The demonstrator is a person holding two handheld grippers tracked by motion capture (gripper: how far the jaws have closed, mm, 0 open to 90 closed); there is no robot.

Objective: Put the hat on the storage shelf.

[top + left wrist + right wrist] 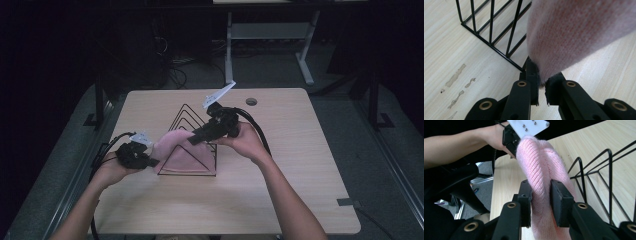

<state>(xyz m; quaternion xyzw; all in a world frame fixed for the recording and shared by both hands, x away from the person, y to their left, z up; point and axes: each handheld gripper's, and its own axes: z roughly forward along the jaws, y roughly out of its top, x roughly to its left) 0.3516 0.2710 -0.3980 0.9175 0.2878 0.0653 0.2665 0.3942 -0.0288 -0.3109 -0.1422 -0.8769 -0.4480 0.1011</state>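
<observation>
The light wooden table (280, 170) carries a black wire rack of nested triangular frames (196, 131), and a soft pink knitted cloth (176, 150) hangs over its near side, stretched between the two tools. It looks like the cloth is being draped across the rack, so the pull should stay even: both ends level, the knit taut enough to clear the wire tips but not so tight that it slips from a grip. The right hand-held gripper (541, 195) is closed on a thick fold of the knit at the rack's top, a secure bite. The left hand-held gripper (542, 83), low beside the rack's base corner, pinches only the cloth's very edge; that hold seems the weaker one, so it should move slowly.
</observation>
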